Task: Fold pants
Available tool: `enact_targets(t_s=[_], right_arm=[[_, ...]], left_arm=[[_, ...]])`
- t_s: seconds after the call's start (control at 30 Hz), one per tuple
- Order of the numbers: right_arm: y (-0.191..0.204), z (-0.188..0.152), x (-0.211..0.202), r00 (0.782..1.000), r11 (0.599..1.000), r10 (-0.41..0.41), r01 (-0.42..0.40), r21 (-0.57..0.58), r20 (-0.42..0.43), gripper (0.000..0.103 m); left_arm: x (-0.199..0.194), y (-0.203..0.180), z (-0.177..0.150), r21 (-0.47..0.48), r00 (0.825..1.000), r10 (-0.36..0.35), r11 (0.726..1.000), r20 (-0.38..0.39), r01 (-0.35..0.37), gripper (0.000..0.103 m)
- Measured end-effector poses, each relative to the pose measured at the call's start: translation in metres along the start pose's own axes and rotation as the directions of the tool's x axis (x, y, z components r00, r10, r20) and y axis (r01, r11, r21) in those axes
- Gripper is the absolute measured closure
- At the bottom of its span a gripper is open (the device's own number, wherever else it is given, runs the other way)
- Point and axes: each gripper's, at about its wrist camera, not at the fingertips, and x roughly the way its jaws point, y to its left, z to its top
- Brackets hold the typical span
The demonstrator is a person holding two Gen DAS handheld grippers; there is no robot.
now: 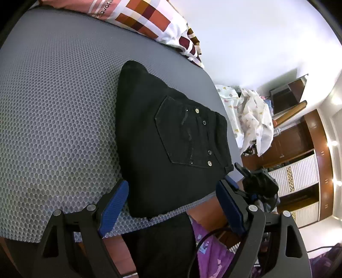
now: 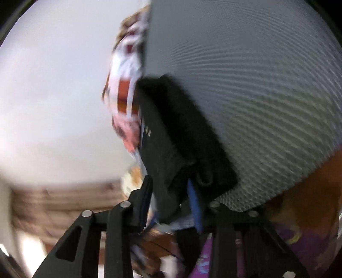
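Black pants [image 1: 171,141] lie folded into a compact stack on the grey mesh mat [image 1: 53,117], back pocket with metal rivets facing up, near the mat's right and front edges. My left gripper [image 1: 171,192] is open, its blue pads [image 1: 114,203] on either side of the stack's near edge, holding nothing. In the blurred right wrist view, my right gripper [image 2: 171,196] is shut on a corner of the pants [image 2: 171,139] at the mat's [image 2: 256,85] edge. The right gripper also shows in the left wrist view [image 1: 254,181] at the stack's right corner.
A patterned pillow [image 1: 149,19] lies at the far end of the mat. A white printed cloth [image 1: 250,115] is heaped beyond the mat's right edge. Wooden cabinets [image 1: 299,149] stand to the right. Purple fabric [image 1: 215,254] lies below the front edge.
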Motion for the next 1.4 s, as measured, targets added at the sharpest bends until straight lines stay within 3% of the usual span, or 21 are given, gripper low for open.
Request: enact_targets(t_s=[0.1,0.13,0.23,0.27,0.3,0.37,0.43,0.53,0.63,0.7,0.83,0.9,0.93,1.0,1.07,1.13,1.3,1.4], right_arm=[[0.01,-0.004,0.003,0.995,0.995,-0.087,0.089,-0.043,0.052,0.077],[0.013,-0.004,0.005,0.995,0.996,-0.066,0.07,-0.046,0.075,0.071],[0.029,-0.007,0.015,0.997,0.989,-0.042,0.051,-0.139,0.07,0.068],[0.034,-0.011,0.017,0.998,0.984,-0.03,0.039,-0.172,0.057,0.069],[0.037,-0.013,0.017,0.999,0.98,-0.014,0.023,-0.2,0.044,0.077],[0.037,-0.011,0.02,0.998,0.97,-0.054,0.063,-0.236,0.045,0.083],[0.024,-0.004,0.024,0.996,0.976,-0.083,0.089,-0.2,0.037,0.083],[0.007,0.004,0.025,0.999,0.993,-0.041,0.044,-0.111,0.028,0.086],[0.019,0.007,0.03,0.998,0.988,-0.065,0.067,-0.14,0.02,0.087],[0.026,0.004,0.027,1.0,0.995,0.016,-0.017,-0.097,-0.009,0.087],[0.057,-0.015,0.019,0.991,0.985,0.107,-0.115,-0.127,-0.075,0.088],[0.054,-0.019,0.016,0.993,0.988,0.074,-0.085,-0.13,-0.091,0.088],[0.04,-0.018,0.015,0.996,0.992,0.012,-0.023,-0.127,-0.084,0.088],[0.002,-0.007,0.017,0.996,0.999,-0.044,0.042,-0.03,-0.078,0.091],[-0.017,0.0,0.023,0.995,0.999,0.022,-0.018,0.044,-0.094,0.091],[0.001,0.001,0.023,0.995,0.999,-0.032,0.028,-0.043,-0.095,0.091],[-0.006,0.005,0.019,0.993,1.0,-0.002,-0.002,-0.029,-0.121,0.088],[0.001,0.008,0.009,0.988,0.998,-0.017,0.008,-0.055,-0.156,0.079]], left_arm=[[0.005,0.0,-0.003,-0.013,1.0,-0.006,1.0,-0.012,0.006,0.019],[0.006,0.0,-0.004,-0.014,1.0,-0.008,1.0,-0.016,0.007,0.019],[0.006,-0.003,-0.005,0.001,1.0,-0.001,1.0,-0.026,0.001,0.019],[0.005,-0.004,-0.005,0.008,1.0,0.001,1.0,-0.023,-0.001,0.019],[0.004,-0.006,-0.004,0.013,1.0,0.002,1.0,-0.016,-0.002,0.019],[0.003,-0.006,-0.002,0.014,1.0,-0.003,1.0,-0.009,0.003,0.019],[0.004,-0.002,-0.001,0.0,1.0,-0.007,1.0,-0.016,0.007,0.019],[0.006,0.004,-0.002,-0.012,1.0,-0.001,1.0,-0.027,0.0,0.019],[0.002,0.003,-0.001,-0.004,1.0,0.009,1.0,-0.021,-0.009,0.019],[-0.004,0.001,0.002,0.006,1.0,0.014,1.0,-0.004,-0.014,0.019],[-0.022,0.001,0.01,-0.002,0.999,0.009,1.0,0.052,-0.009,0.019],[-0.025,0.003,0.011,-0.006,0.998,0.007,1.0,0.066,-0.006,0.016],[-0.023,0.004,0.011,-0.007,0.998,0.012,1.0,0.061,-0.011,0.015],[-0.015,0.006,0.008,-0.01,0.999,0.027,1.0,0.033,-0.026,0.015],[-0.006,0.007,0.005,-0.011,0.999,0.033,0.999,0.003,-0.033,0.015],[0.002,0.003,0.002,0.006,0.999,0.042,0.999,-0.013,-0.042,0.015],[0.01,-0.009,-0.001,0.052,0.998,0.064,0.997,-0.024,-0.063,0.015],[0.012,-0.012,0.001,0.06,0.997,0.073,0.996,-0.028,-0.071,0.015]])
